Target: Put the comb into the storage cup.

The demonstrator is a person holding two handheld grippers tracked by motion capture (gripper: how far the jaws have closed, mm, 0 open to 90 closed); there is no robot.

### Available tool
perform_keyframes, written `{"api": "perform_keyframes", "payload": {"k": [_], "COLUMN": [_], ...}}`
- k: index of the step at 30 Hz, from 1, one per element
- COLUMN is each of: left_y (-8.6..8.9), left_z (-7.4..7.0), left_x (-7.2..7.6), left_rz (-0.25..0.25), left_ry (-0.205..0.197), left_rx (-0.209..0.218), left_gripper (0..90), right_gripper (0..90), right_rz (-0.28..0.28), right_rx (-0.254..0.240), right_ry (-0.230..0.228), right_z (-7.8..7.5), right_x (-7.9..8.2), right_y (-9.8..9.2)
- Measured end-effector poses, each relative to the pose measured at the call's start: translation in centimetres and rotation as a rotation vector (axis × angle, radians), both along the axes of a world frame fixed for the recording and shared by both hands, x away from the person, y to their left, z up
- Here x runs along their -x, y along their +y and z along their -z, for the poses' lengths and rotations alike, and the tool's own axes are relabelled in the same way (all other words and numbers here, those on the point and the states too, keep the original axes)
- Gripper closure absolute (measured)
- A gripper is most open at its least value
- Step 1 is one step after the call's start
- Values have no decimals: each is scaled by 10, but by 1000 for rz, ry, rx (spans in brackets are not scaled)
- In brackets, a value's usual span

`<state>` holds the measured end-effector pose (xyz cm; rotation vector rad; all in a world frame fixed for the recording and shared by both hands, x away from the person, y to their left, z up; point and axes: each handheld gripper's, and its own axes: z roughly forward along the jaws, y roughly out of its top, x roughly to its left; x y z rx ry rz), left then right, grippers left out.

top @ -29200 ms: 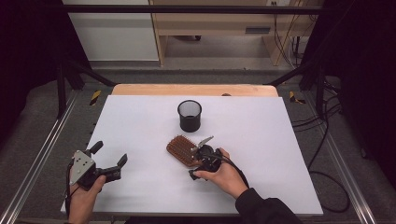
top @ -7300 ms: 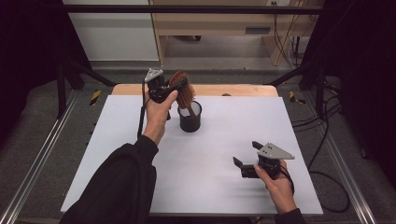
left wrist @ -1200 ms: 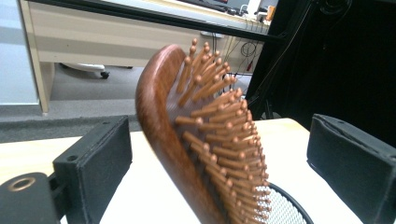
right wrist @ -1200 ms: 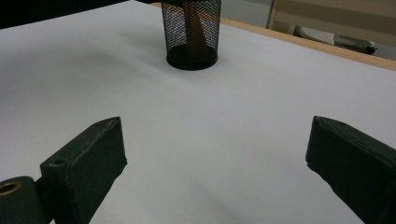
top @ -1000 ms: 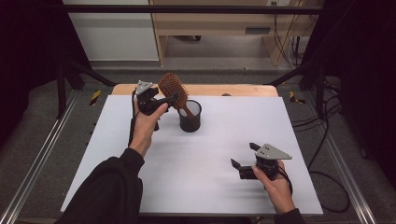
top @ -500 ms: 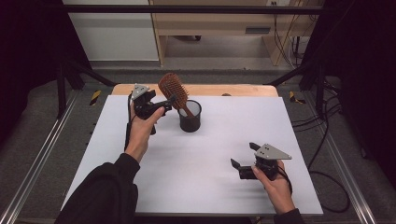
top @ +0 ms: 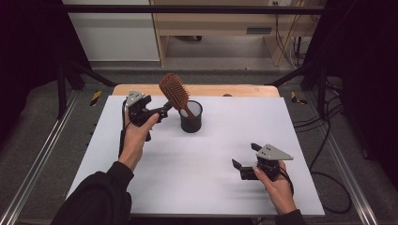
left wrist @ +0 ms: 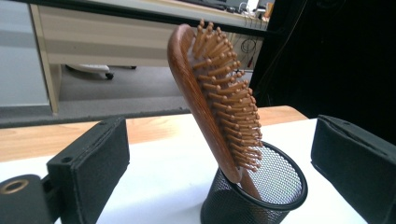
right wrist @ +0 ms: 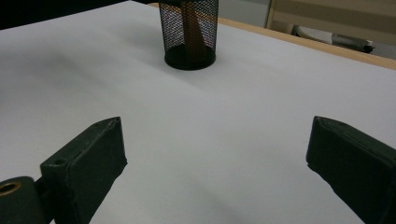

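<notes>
A person sits at the near edge of a white table (top: pixel 141 187), holding a claw in each hand. No brand, label or writing can be read on anything here.

Nearest, toward the near right corner, the right claw (top: pixel 243 163) rests low over the table in the person's right hand (top: pixel 277 180). Its jaws stand wide apart with nothing between them; in the right gripper view they frame bare white table.

Farther in, the left forearm in a dark sleeve (top: pixel 101 199) reaches toward the far edge. The left claw (top: pixel 165 108) is held above the table left of the middle, near the far edge. Its jaws are spread apart and grip nothing.

Just beyond that claw stands a black mesh cup (top: pixel 191 117), upright, near the middle of the far edge. A wooden brush (top: pixel 173 92) stands in it handle down, leaning toward the left claw, bristles facing away from the person's left. In the left gripper view the brush (left wrist: pixel 215 93) rises between the two open jaws without touching either, and the cup (left wrist: pixel 254 196) sits low between them.

Well apart from the right claw, the cup (right wrist: pixel 188 32) shows ahead of it.
</notes>
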<state>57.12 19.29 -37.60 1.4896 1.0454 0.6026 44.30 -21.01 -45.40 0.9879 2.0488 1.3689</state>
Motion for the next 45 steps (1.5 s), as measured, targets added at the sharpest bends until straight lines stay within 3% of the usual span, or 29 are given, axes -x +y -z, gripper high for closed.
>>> {"api": "perform_keyframes", "payload": {"k": [5, 8, 18, 28, 45], "left_y": [5, 8, 23, 37, 72], "left_z": [-2, 0, 9, 16, 30], "left_x": [3, 6, 15, 32, 57], "left_rz": [1, -22, -30, -19, -40], "left_ry": [-11, -18, -5, -22, -22], "left_rx": [6, -21, -3, -43, -48], "left_gripper": [47, 31, 30, 30, 28], "right_gripper": [49, 49, 49, 48, 48], "right_rz": [-2, -1, 5, 3, 6], "right_rx": [1, 0, -3, -6, -17], "right_ry": [0, -2, -3, -2, -1], "right_z": [0, 0, -1, -1, -1], "right_x": [0, 0, 0, 0, 0], "right_y": [0, 0, -1, -1, -2]}}
